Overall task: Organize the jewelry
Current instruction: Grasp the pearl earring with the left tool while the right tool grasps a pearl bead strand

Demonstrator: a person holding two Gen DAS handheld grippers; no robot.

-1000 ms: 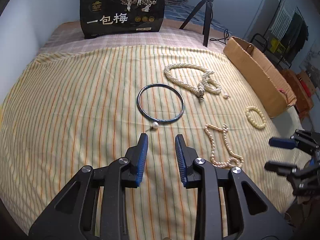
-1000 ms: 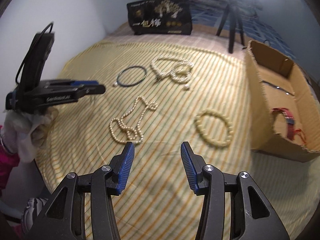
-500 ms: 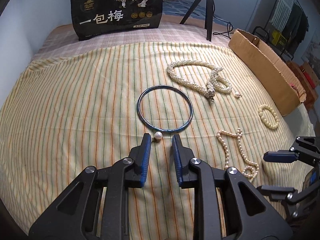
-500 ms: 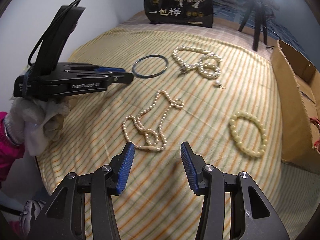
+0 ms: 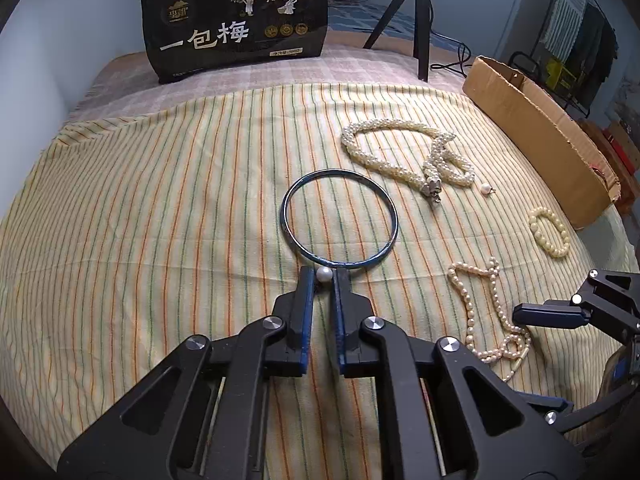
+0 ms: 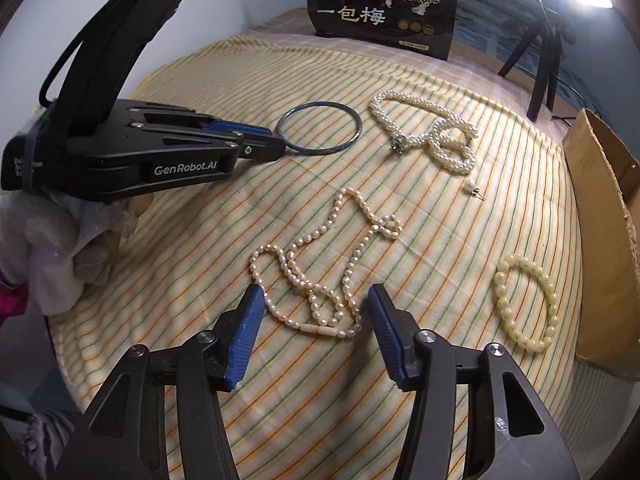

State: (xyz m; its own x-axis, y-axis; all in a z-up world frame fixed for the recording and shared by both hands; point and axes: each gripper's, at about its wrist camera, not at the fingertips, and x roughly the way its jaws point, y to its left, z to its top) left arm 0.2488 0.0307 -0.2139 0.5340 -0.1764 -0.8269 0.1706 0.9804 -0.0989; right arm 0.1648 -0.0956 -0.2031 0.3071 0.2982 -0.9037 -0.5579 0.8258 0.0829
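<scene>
we hold the left gripper (image 5: pixel 323 276) low over the yellow striped bedspread (image 5: pixel 160 220), its blue-padded fingers (image 5: pixel 306 300) drawn narrow around a small round white pearl stud (image 5: pixel 323 274) at their tips. the pearl sits just against the near rim of the thin blue metal bangle (image 5: pixel 340 220); whether the pads actually press it we cannot quite tell from the left wrist view.

our right gripper (image 6: pixel 316 316) hovers with its fingers (image 6: pixel 246 328) spread wide on either side of the near end of a long single-strand pearl necklace (image 6: pixel 320 264) lying in loose loops on the bed. from this side the left gripper (image 6: pixel 262 146) reaches in from the left, its tip touching the bangle (image 6: pixel 319 128).

beyond the bangle lies a thick braided pearl necklace (image 5: pixel 408 156), with a second loose pearl stud (image 5: pixel 486 189) just beside it. a pale yellow beaded bracelet (image 6: pixel 526 304) rests near the open brown cardboard box (image 6: pixel 604 216) along the right edge. a black printed package (image 5: pixel 236 16) and a black tripod (image 5: pixel 420 20) stand at the far end of the bed.
</scene>
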